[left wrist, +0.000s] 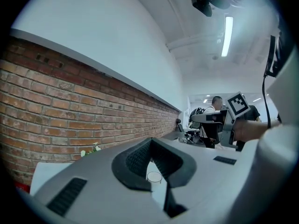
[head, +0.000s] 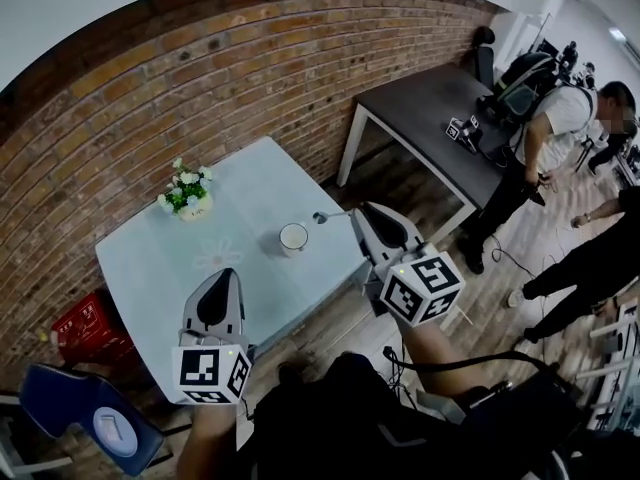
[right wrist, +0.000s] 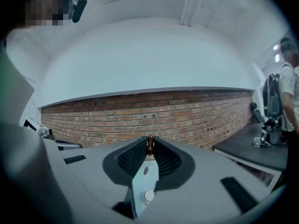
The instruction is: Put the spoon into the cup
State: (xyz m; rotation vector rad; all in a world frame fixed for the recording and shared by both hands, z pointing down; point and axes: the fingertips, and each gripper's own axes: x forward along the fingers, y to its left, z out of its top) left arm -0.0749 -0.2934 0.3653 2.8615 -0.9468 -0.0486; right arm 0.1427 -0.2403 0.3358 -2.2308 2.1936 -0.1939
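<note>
Over the right edge of the pale tabletop [head: 150, 268], your right gripper [head: 356, 212] has its fingers clamped on the spoon [head: 328, 216]. In the right gripper view the brown end of the handle [right wrist: 150, 145] is pinched right at the fingertips, and a thin stem runs down from it to a small oval bowl. From the head view the spoon sticks out to the left of the fingertips, its bowl end near the white cup [head: 293, 237] but apart from it and outside it. The cup stands upright on the tabletop, toward the right side. It shows low in the gap under the right fingers [right wrist: 150, 195].

Your left gripper [head: 228, 271] hangs over the near part of the tabletop, well apart from the cup, its fingers brought together with nothing between them. In the left gripper view the tips meet [left wrist: 150, 143], and the cup's rim [left wrist: 154, 177] appears through the slot below them, farther off on the tabletop.

At the far left corner of the tabletop stands a small pot of white flowers [head: 187, 194], close to the brick wall [head: 200, 78]. A darker table [head: 430, 108] stands farther along the wall, with a person [head: 545, 138] standing just beside it. A red crate [head: 85, 328] sits on the floor left of the tabletop, and a blue chair [head: 85, 413] is nearer to you.
</note>
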